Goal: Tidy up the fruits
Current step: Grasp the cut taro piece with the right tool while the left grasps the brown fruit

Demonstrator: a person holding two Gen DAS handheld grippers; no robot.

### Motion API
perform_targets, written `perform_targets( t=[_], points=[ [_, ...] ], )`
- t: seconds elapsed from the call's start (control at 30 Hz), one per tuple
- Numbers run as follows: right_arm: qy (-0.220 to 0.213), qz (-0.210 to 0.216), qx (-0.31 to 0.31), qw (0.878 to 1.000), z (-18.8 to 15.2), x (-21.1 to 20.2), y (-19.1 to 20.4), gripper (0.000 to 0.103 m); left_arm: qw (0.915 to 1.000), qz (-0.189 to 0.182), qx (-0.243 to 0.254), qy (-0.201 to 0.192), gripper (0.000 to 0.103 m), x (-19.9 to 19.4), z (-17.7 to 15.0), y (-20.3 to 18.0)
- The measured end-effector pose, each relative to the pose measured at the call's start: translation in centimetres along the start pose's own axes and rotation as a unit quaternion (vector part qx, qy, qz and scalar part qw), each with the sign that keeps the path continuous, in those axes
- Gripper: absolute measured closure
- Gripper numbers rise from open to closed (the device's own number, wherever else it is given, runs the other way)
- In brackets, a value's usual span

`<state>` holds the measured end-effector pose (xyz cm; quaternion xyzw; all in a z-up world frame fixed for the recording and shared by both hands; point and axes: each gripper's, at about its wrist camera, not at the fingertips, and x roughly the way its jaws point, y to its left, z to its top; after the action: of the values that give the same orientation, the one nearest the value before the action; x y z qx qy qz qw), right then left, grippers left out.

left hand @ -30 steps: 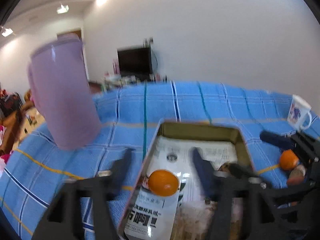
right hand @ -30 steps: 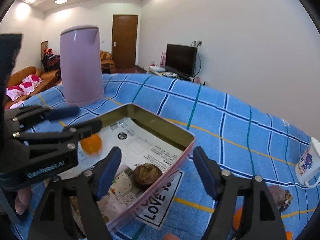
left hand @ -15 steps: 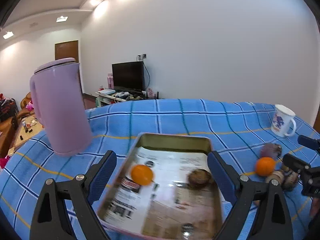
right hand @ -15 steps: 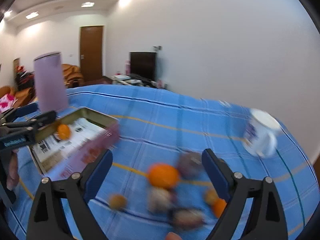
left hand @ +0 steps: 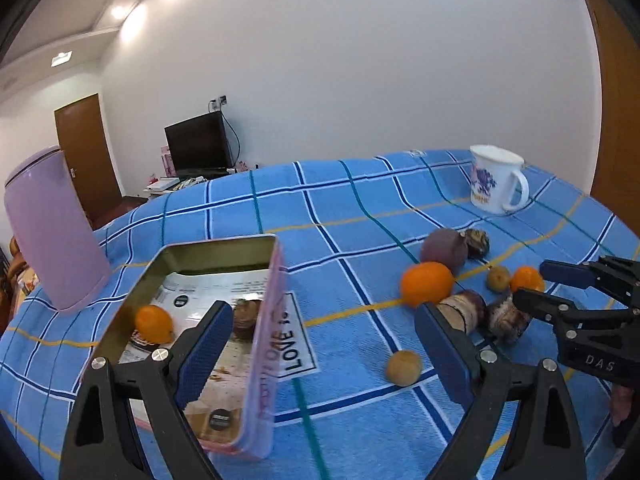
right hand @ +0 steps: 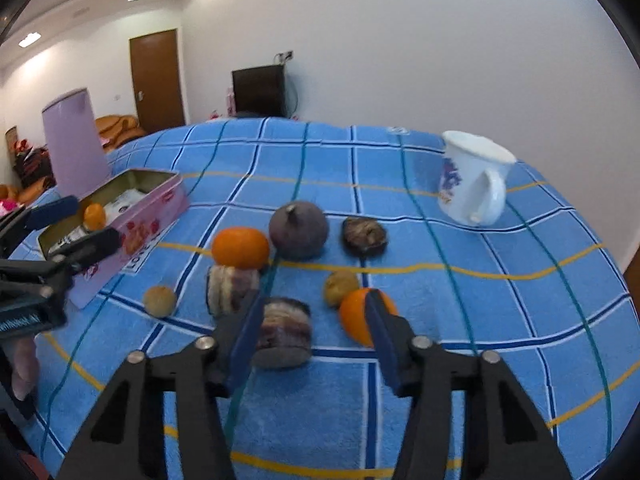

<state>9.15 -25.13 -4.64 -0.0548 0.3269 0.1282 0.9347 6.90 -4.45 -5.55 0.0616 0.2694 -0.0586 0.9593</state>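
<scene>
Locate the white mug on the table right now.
The white mug stands upright at the far right of the blue checked cloth in the right wrist view, beyond the dark purple fruit, apart from them.

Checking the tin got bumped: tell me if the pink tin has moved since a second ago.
Cannot tell; the pink tin keeps its place beside the purple jug, but both cameras swung.

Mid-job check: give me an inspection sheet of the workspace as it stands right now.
Surface: blue checked cloth, bare at the near edge.
Job's things: tin holds a small orange and a brown fruit; loose on the cloth are two oranges, a purple fruit and several brown pieces.
Clutter: white mug; lilac jug.
Grippers: left gripper open beside the tin; right gripper open over the loose fruit; both hold nothing.
Cables: one on the wall behind the television.
Surroundings: wooden door, sofa, ceiling lights.
</scene>
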Motion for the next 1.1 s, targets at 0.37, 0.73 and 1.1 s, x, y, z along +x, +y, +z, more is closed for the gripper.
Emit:
perform_targets(
  t=[0.37,0.73,1.1],
  points=[
    [0.078,0.049,-0.033,0.995,-0.5,2.8,1.7,0.056,0.9997,-0.011,-0.001,0.024,0.01,1.7,-0.3,-0.9],
    [0.011,0.028,0.011,0.999,-0.5,0.1,0.0,0.056,0.9989,-0.029,0.01,0.036,0.01,1.6,-0.6,-1.9],
    [0.011,0.03,0.016,0.999,-0.3,0.2,-0.3,0.056,0.9885,-0.083,0.027,0.124,0.041,3.6,-1.8,-3.3]
  ],
)
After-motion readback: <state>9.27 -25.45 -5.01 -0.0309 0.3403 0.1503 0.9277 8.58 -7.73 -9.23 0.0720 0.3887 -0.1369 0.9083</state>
